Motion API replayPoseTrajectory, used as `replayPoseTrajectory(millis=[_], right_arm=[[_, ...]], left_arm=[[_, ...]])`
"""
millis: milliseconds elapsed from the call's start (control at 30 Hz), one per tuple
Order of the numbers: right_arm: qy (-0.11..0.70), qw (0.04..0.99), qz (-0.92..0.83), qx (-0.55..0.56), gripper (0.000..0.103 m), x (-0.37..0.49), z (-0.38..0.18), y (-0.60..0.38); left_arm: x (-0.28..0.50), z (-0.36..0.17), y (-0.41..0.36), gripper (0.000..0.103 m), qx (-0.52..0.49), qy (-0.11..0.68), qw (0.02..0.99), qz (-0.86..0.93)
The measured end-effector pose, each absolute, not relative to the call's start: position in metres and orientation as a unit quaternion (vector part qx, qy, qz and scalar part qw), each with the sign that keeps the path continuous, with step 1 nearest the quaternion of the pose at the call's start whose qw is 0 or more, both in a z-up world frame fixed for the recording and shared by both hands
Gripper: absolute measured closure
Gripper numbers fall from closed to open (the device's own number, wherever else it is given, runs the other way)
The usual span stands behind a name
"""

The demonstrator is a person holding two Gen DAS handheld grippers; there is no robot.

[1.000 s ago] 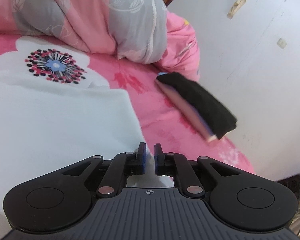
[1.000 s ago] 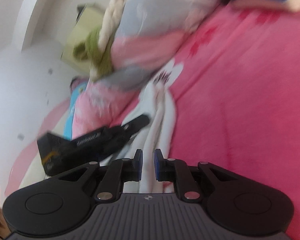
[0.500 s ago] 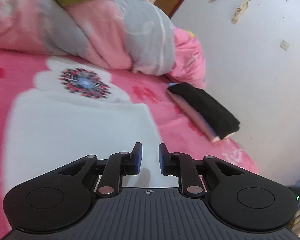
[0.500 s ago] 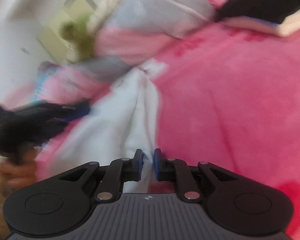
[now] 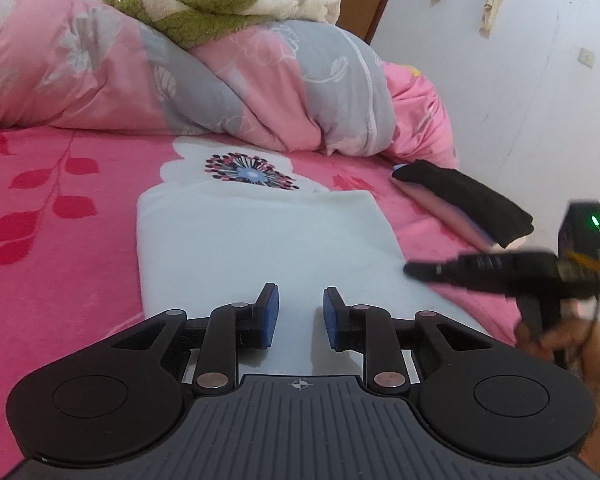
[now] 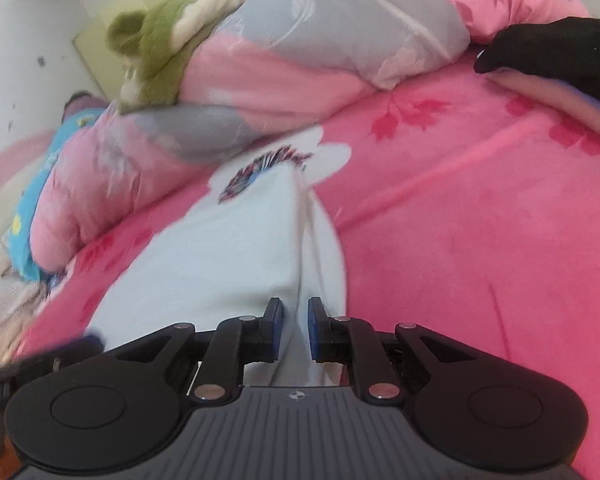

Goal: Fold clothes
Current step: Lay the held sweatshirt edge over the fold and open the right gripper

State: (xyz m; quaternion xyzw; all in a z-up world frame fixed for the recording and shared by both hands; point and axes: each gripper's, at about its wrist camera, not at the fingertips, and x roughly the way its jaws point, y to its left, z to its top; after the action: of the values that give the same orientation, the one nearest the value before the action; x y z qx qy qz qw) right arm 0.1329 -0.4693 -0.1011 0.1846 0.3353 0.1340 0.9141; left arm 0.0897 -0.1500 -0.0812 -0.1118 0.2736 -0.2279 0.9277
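Note:
A pale white garment (image 5: 260, 240), folded into a rectangle, lies flat on the pink bed (image 5: 60, 288). My left gripper (image 5: 300, 312) hovers over its near end, open, with nothing between the blue pads. In the left wrist view my right gripper (image 5: 416, 270) shows as a blurred dark shape at the garment's right edge, held by a hand (image 5: 560, 336). In the right wrist view the garment (image 6: 228, 264) runs away from my right gripper (image 6: 294, 328). Its fingers stand narrowly apart with the garment's folded edge between them.
A pink and grey quilt (image 5: 260, 92) is heaped along the back of the bed, with a green and cream towel (image 5: 212, 4) on top. A folded black and pink stack (image 5: 468, 200) lies by the white wall (image 5: 520, 80). Bare pink sheet lies left of the garment.
My left gripper has opened and drawn back from the garment. The garment, bunched a second ago, now lies flat and folded. My right gripper has swung down to its right edge.

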Motion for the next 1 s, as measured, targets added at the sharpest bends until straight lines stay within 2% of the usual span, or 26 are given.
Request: replayPoseTrajectory(millis=[67, 200, 233, 300, 467, 633, 667, 700, 733, 867, 1000], right_arm=[[0.327, 0.926, 0.084, 0.171, 0.089, 0.140, -0.094, -0.474], [0.325, 0.913, 0.086, 0.231, 0.087, 0.153, -0.086, -0.487], [0.326, 0.914, 0.088, 0.222, 0.085, 0.158, -0.085, -0.483], [0.330, 0.917, 0.093, 0.205, 0.060, 0.167, -0.083, -0.476], [0.338, 0.921, 0.106, 0.161, 0.058, 0.191, -0.079, -0.457], [0.345, 0.924, 0.118, 0.117, 0.062, 0.215, -0.075, -0.439], [0.346, 0.924, 0.120, 0.108, 0.069, 0.219, -0.074, -0.435], [0.347, 0.924, 0.123, 0.099, 0.088, 0.224, -0.073, -0.432], [0.345, 0.925, 0.126, 0.094, 0.092, 0.226, -0.072, -0.429], [0.297, 0.941, 0.138, 0.085, 0.095, 0.219, -0.064, -0.422], [0.317, 0.937, 0.123, 0.081, 0.095, 0.234, -0.077, -0.423]], left_arm=[[0.090, -0.081, -0.145, 0.079, -0.117, 0.271, 0.928, -0.226], [0.090, -0.078, -0.131, 0.079, -0.134, 0.264, 0.930, -0.216], [0.090, -0.076, -0.128, 0.079, -0.139, 0.261, 0.932, -0.211], [0.090, -0.074, -0.121, 0.079, -0.146, 0.255, 0.935, -0.200], [0.093, -0.075, -0.111, 0.077, -0.147, 0.252, 0.941, -0.168], [0.094, -0.085, -0.106, 0.077, -0.150, 0.259, 0.941, -0.156], [0.093, -0.086, -0.106, 0.077, -0.150, 0.257, 0.942, -0.156], [0.092, -0.087, -0.105, 0.077, -0.150, 0.255, 0.942, -0.156], [0.091, -0.088, -0.106, 0.077, -0.149, 0.253, 0.943, -0.157], [0.089, -0.092, -0.105, 0.076, -0.152, 0.247, 0.944, -0.159], [0.088, -0.095, -0.103, 0.075, -0.162, 0.243, 0.943, -0.162]])
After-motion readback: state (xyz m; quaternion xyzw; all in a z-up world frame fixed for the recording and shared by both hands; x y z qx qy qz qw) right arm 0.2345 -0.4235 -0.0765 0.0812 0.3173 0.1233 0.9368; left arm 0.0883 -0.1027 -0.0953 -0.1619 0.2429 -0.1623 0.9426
